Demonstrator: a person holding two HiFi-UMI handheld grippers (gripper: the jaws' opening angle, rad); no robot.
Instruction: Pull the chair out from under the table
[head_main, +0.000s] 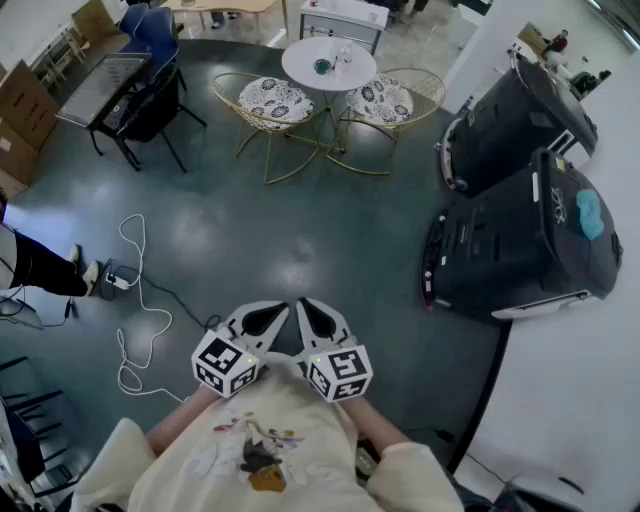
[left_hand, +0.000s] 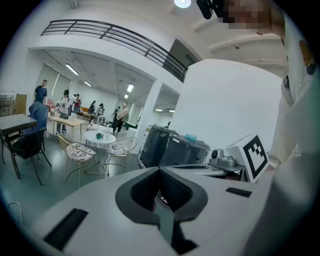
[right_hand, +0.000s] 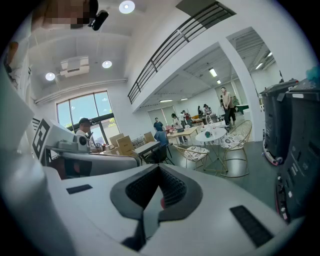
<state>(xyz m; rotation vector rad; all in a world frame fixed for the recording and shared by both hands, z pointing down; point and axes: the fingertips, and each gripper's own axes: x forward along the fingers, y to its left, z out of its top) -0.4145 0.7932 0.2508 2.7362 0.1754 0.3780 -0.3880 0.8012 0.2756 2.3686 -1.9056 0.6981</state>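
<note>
A round white table (head_main: 328, 62) stands far ahead across the dark floor. Two gold wire chairs with patterned cushions flank it, one on the left (head_main: 272, 100) and one on the right (head_main: 385, 100), their seats partly tucked toward the table. My left gripper (head_main: 270, 315) and right gripper (head_main: 312, 315) are held close to my chest, side by side, tips nearly touching, both shut with nothing in them. The left gripper view shows the table (left_hand: 100, 137) and a chair (left_hand: 77, 150) small beyond the shut gripper (left_hand: 160, 170). In the right gripper view the table (right_hand: 212, 135) shows past the shut gripper (right_hand: 159, 167).
Two large dark wheeled machines (head_main: 530, 240) stand along the right, by a white wall (head_main: 590, 400). A white cable (head_main: 140, 300) loops over the floor at left, near a person's legs (head_main: 40, 265). A black desk with chairs (head_main: 110, 90) and cardboard boxes (head_main: 25, 105) sit at far left.
</note>
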